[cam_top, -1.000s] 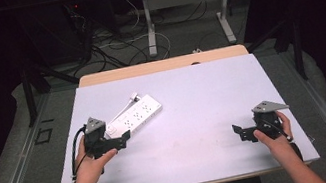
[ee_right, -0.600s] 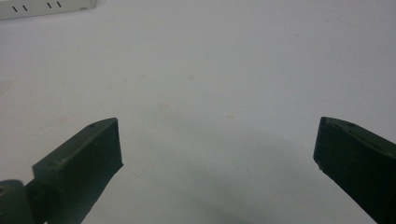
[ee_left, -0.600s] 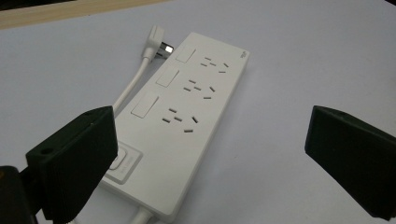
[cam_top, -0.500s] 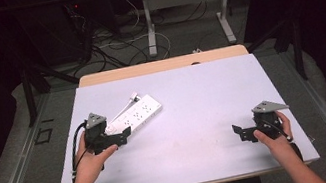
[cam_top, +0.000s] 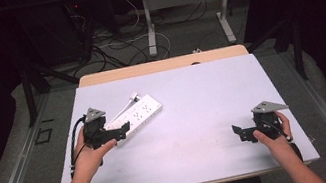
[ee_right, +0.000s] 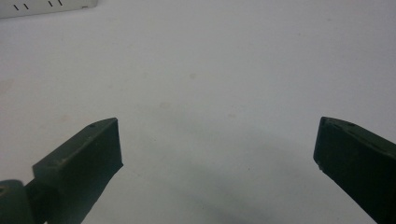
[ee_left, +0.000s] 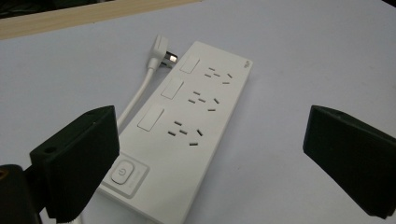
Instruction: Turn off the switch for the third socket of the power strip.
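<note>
A white power strip (cam_top: 137,116) lies flat on the pale table top (cam_top: 193,101), left of centre, with its white cable and plug (ee_left: 161,49) curled beside it. Its sockets, switches and round power button (ee_left: 122,171) face up. My left gripper (cam_top: 116,131) hovers at the strip's near end, jaws wide open, and the strip (ee_left: 187,126) lies ahead between them, untouched. My right gripper (cam_top: 242,133) rests low near the table's right front, open, with bare table (ee_right: 210,93) between its jaws. One corner of the strip (ee_right: 46,7) peeks in at the top left of the right gripper view.
A wooden strip (cam_top: 161,65) borders the table's far edge. Beyond it, on the floor, stand metal desk legs (cam_top: 149,23) and loose cables (cam_top: 106,40). Dark frame posts (cam_top: 28,85) flank both sides of the table.
My left gripper has crept slightly toward the power strip. The right gripper has held its place.
</note>
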`<state>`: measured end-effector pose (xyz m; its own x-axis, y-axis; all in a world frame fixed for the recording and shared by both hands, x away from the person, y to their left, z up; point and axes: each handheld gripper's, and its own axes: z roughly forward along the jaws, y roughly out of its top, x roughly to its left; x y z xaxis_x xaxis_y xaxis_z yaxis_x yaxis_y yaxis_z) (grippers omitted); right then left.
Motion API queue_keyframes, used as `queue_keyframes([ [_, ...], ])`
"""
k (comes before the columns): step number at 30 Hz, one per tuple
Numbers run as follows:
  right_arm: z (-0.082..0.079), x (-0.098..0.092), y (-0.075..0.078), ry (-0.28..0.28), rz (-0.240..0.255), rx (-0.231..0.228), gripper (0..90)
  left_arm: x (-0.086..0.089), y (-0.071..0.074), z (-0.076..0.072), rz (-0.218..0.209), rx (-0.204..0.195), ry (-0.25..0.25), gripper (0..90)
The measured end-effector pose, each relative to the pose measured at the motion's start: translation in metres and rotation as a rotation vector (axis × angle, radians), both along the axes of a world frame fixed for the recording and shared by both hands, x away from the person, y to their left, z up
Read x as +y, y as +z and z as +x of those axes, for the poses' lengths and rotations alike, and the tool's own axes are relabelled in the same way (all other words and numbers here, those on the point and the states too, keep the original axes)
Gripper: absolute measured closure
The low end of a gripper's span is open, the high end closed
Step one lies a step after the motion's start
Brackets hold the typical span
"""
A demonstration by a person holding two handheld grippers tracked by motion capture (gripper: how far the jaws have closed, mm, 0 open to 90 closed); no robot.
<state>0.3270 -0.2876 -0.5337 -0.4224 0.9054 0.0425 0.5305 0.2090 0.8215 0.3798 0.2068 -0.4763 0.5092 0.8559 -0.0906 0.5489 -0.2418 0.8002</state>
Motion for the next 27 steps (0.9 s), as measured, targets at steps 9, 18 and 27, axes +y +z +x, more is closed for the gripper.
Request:
queue_keyframes([
  [9, 0.0, 0.001, 0.0, 0.003, -0.001, 0.002, 0.6, 0.001, 0.009, 0.007, -0.001, 0.007, 0.006, 4.3],
  [18, 0.0, 0.001, -0.001, 0.011, 0.003, 0.003, 0.5, 0.0, 0.018, 0.014, -0.011, 0.01, 0.017, 5.7],
  [27, 0.0, 0.001, -0.001, 0.01, 0.007, 0.009, 0.5, -0.003, 0.025, 0.023, -0.036, 0.009, 0.051, 9.1],
])
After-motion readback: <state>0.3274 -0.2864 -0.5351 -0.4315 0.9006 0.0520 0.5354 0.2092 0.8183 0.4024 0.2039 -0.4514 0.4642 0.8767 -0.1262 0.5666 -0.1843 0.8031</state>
